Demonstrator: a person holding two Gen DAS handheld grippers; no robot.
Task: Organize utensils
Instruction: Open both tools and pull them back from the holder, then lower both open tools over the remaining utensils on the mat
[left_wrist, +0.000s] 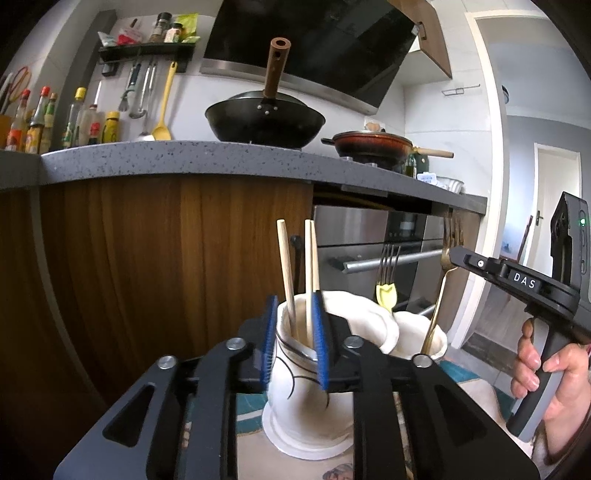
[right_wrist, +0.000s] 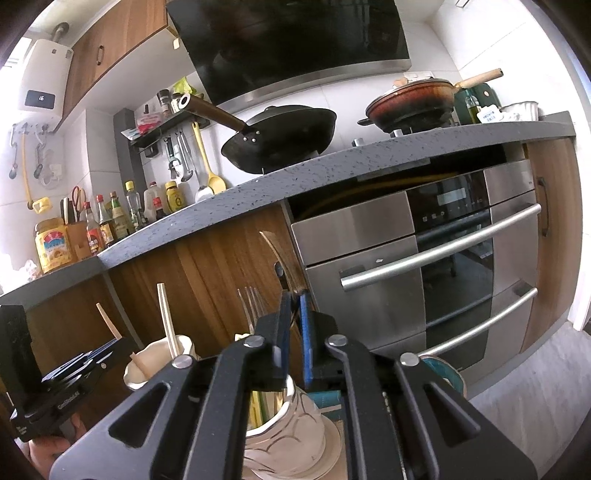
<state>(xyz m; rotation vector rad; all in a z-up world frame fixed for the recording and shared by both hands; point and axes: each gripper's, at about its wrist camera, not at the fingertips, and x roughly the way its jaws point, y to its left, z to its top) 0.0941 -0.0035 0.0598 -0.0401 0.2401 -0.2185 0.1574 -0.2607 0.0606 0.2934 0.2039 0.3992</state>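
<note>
Fronting wood cabinets (left_wrist: 147, 258), grey countertop (left_wrist: 184, 160) holds wok (left_wrist: 264, 122).

Chopsticks (left_wrist: 295, 273) crowd the holder (left_wrist: 295, 373) mouth; overhanging countertop (left_wrist: 221, 162) — behind.

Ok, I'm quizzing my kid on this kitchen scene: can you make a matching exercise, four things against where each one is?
Things:
1 chopsticks
2 gold fork
3 wok
4 yellow spoon

Places:
A on the counter
B gripped by the right gripper
C hanging on the wall
D standing in the holder

Pairs: 1-D, 2-B, 3-A, 4-C
</note>
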